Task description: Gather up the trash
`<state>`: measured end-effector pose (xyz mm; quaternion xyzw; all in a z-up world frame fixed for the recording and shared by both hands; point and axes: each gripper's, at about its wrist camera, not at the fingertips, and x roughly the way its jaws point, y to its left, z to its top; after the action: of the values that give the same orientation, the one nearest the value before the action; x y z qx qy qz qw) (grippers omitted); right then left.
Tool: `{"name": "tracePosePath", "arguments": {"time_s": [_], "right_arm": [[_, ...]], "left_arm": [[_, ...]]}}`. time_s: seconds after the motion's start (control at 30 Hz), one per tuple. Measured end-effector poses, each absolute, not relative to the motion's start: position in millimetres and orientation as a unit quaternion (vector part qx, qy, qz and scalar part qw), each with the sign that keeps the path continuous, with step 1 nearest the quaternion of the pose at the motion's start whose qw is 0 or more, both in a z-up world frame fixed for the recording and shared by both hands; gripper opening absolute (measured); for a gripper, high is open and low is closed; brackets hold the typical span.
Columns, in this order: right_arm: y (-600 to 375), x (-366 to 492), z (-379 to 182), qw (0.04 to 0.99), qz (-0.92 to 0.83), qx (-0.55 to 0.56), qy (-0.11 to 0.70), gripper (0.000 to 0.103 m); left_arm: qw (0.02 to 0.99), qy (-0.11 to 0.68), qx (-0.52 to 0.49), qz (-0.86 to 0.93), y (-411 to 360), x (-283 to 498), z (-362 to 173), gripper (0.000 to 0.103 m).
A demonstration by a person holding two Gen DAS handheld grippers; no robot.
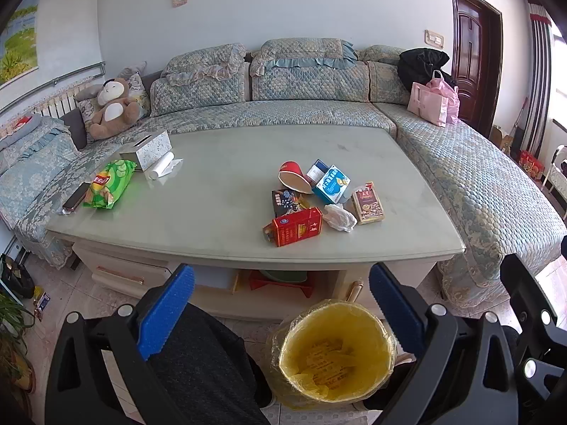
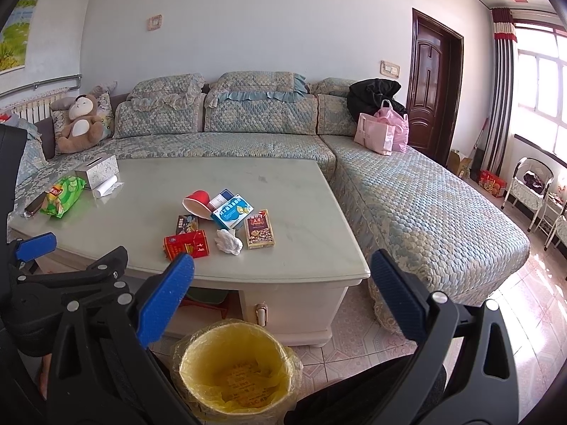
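Observation:
A pile of trash lies on the pale coffee table [image 1: 219, 191]: a red box [image 1: 294, 227], a crumpled white tissue [image 1: 339, 216], a brown box [image 1: 368, 203], a blue-and-white box [image 1: 332, 184], a tipped red paper cup [image 1: 293, 177] and a dark small packet [image 1: 285, 201]. A bin with a yellow liner [image 1: 335, 350] stands on the floor in front of the table. My left gripper [image 1: 283, 304] is open and empty, held above the bin, short of the table's front edge. My right gripper [image 2: 283, 301] is open and empty, beside the left one, above the bin [image 2: 235, 372].
A green chip bag [image 1: 108, 184], a phone [image 1: 76, 196], a tissue box [image 1: 147, 148] and a paper roll [image 1: 161, 164] lie at the table's left end. A sofa [image 1: 301, 106] wraps behind and to the right, with a teddy bear [image 1: 113, 106] and pink bags [image 1: 432, 101].

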<state>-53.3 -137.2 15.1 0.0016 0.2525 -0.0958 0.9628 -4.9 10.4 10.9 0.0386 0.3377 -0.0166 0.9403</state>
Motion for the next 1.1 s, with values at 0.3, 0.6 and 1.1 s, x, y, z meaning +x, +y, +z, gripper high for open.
{"name": "tracePosePath", "arguments": {"time_s": [0.3,0.6,1.1], "right_arm": [[-139.4,-53.5,13.8,0.963,-0.094,0.005,0.254,0.097],[-160.5,-32.8,14.0,0.958,-0.056,0.019,0.279,0.098],[-194.9,56.0,23.1,0.941,-0.004,-0.046,0.335,0.098]], "left_arm": [[0.939,0.341,0.040,-0.013,11.6,-4.0,9.6,0.097],[0.921,0.386,0.030,-0.038,36.5,30.5,22.4,0.097],[0.890,0.428,0.121,-0.101,42.4,109.5,52.6,0.097]]}}
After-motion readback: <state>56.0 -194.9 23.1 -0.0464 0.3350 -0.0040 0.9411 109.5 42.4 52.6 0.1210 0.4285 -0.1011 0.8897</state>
